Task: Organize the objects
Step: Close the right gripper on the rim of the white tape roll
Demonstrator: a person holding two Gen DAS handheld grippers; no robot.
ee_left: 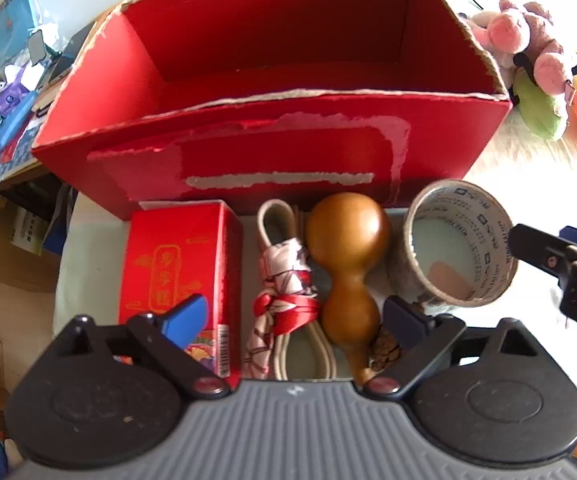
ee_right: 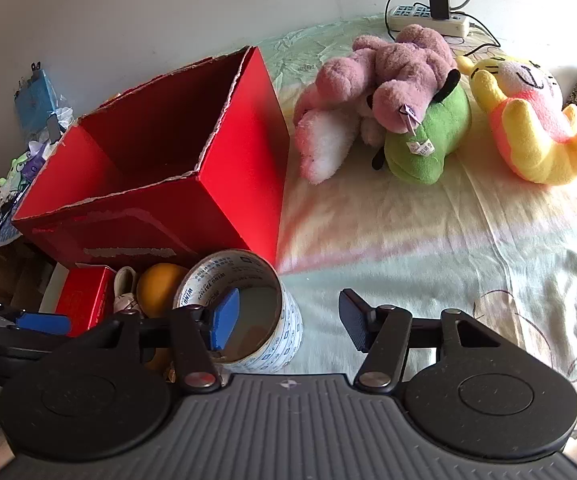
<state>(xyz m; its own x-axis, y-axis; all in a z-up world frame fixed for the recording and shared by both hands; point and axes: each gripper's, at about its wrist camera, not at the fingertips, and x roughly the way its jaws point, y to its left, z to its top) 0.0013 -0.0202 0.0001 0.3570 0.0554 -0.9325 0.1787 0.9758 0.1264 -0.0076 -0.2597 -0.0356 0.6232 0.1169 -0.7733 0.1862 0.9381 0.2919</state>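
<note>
A big red cardboard box [ee_left: 272, 120] sits open on the bed, its top edges torn ragged and its inside bare as far as I can see. Lined up just in front of its near wall are four things in a row: a small red carton [ee_left: 180, 276] with gold lettering on the left, then a cord bundle [ee_left: 284, 280] wrapped in a red-and-white patterned cloth, then a brown gourd [ee_left: 348, 264] lying lengthwise, and on the right a roll of printed tape [ee_left: 458, 244] standing on its edge with its hollow facing up.

The left gripper [ee_left: 294, 316] hangs over this row pointing steeply down, its jaws spread wide — the blue pad over the red carton's near end, the dark pad beside the gourd's lower bulb near the tape roll. Nothing is pinched; the cord bundle and the gourd lie in the gap beneath without either pad pressing them.

The right gripper [ee_right: 288, 320] is spread wide too and holds nothing. Its blue finger [ee_right: 224, 318] shows in front of the mouth of the tape roll [ee_right: 248, 312], while the dark finger [ee_right: 354, 326] hangs over bare bedsheet [ee_right: 428, 248] to the roll's right; whether the blue pad touches the roll's rim I cannot tell.

Further back on the sheet, right of the box, lie a pink plush [ee_right: 376, 92] sprawled over a green one [ee_right: 424, 144], and a yellow-and-pink plush [ee_right: 528, 120] beside them. A power strip [ee_right: 428, 20] with a plugged-in charger rests by the wall.
</note>
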